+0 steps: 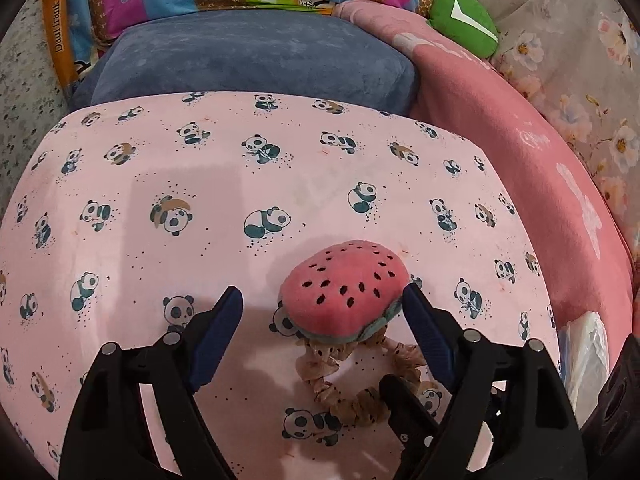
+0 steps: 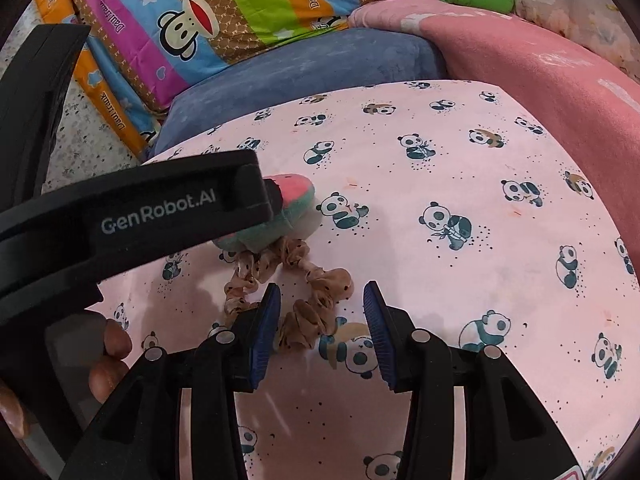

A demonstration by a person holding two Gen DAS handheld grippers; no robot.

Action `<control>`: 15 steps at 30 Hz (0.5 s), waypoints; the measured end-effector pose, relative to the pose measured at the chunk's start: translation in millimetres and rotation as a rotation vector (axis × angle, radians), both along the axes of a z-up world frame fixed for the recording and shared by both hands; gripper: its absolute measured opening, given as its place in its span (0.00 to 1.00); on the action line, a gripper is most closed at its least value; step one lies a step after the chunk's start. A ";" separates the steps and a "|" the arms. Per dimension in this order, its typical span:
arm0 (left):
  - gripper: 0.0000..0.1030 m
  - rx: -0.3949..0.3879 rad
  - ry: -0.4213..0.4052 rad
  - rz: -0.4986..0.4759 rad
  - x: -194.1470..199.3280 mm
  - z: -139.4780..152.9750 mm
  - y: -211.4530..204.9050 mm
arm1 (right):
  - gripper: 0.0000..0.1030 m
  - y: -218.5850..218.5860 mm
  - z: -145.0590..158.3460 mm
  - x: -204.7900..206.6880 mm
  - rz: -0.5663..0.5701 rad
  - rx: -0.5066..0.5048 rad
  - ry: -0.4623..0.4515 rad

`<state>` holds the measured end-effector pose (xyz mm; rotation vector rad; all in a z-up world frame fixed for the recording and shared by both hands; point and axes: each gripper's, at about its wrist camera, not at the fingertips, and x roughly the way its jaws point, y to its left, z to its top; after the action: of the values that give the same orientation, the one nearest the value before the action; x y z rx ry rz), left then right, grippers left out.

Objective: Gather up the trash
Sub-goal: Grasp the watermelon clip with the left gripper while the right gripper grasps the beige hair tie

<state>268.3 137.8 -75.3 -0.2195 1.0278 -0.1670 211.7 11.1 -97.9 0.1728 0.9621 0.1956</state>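
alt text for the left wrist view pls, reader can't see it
The open left gripper straddles a pink watermelon plush lying on a pink panda-print cover; the plush sits by the right-hand finger, contact unclear. A tan scrunchie lies just below it, with a blue cushion behind.

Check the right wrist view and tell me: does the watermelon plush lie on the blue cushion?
No, the watermelon plush rests on the panda-print sheet, well short of the blue cushion behind it.

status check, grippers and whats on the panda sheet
Left gripper open around watermelon plush. Right gripper open over tan scrunchie, not gripping. Scrunchie lies partly under the plush.
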 end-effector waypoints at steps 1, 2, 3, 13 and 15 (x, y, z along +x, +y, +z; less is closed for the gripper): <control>0.70 -0.011 0.010 -0.008 2.2 -3.1 0.2 | 0.42 0.6 -2.8 1.3 0.001 0.001 0.006; 0.66 -0.025 0.018 -0.018 3.3 -5.2 -0.2 | 0.41 0.8 -4.0 1.2 0.001 0.001 -0.004; 0.61 -0.036 0.024 -0.027 4.4 -7.4 -0.6 | 0.40 2.0 -4.6 1.0 0.004 -0.009 -0.009; 0.39 -0.060 0.038 -0.053 -9.8 -11.4 -6.5 | 0.12 -8.8 -5.5 -13.3 -0.020 -0.041 -0.008; 0.38 -0.065 0.037 -0.055 -17.3 -9.5 -7.7 | 0.11 -13.7 -4.8 -19.8 -0.027 -0.039 -0.002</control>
<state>251.0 130.1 -84.8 -0.2541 1.0666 -0.2468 191.8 -2.6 -102.7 0.1501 0.9601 0.1517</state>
